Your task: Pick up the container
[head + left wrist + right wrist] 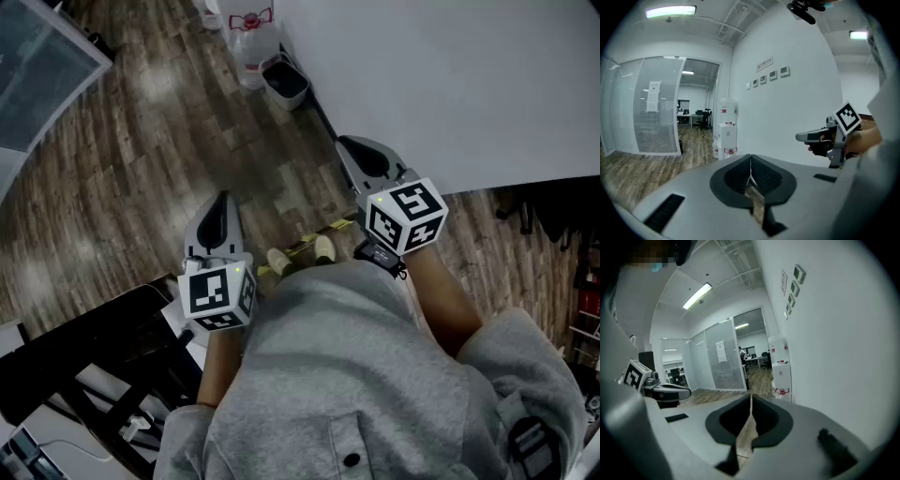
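Standing idle w/ both tools out front, basically. The left gripper (222,202) sits at about 10 o'clock from the shoes (300,255) and the right gripper (350,148) at about 1 o'clock. Both are tipped a bit down toward the floor (122,159).

Jaws on both are pressed together w/ nothing between them, and each gripper view shows that plainly. Imo it's a neutral carry pose: closed and empty bc nothing's in reach to grab yet, and held apart so they don't knock each other.

Where's the container? Tbh can't say for sure, as nothing sits near either gripper. The only candidates I see are a small dark bin (284,81) and a clear jug (251,52) just beside it. Both are at 12 o'clock, well ahead of the grippers and tucked against the white wall (450,84). They're prob parked there to stay out of the walkway. The left gripper view also shows a white dispenser (726,133) by that wall.

So the task prob hasn't started. The next move would need a step fwd toward 12 o'clock, then jaws opened before reaching in.
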The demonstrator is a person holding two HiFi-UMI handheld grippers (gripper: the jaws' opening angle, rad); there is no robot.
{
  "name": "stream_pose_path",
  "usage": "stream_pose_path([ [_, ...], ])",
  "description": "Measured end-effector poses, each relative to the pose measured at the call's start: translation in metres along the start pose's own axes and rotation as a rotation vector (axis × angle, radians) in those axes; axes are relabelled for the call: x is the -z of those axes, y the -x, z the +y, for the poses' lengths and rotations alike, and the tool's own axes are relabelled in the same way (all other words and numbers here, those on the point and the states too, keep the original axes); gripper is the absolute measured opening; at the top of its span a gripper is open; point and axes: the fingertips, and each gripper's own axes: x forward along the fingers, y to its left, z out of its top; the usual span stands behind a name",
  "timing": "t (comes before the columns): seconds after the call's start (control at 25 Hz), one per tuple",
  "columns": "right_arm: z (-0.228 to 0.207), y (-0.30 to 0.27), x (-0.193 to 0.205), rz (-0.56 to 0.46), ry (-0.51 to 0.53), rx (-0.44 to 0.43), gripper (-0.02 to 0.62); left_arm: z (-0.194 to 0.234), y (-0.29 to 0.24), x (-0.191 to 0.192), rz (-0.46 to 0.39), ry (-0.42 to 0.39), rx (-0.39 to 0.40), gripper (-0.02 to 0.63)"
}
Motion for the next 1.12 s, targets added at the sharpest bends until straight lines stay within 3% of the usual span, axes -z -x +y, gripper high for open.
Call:
stream_pose_path([
  [1.12, 0.064, -0.037, -0.011, 0.004, 0.086, -0.001, 0.028, 0.070, 0.006, -0.004, -0.023, 0.015, 0.048, 0.015],
])
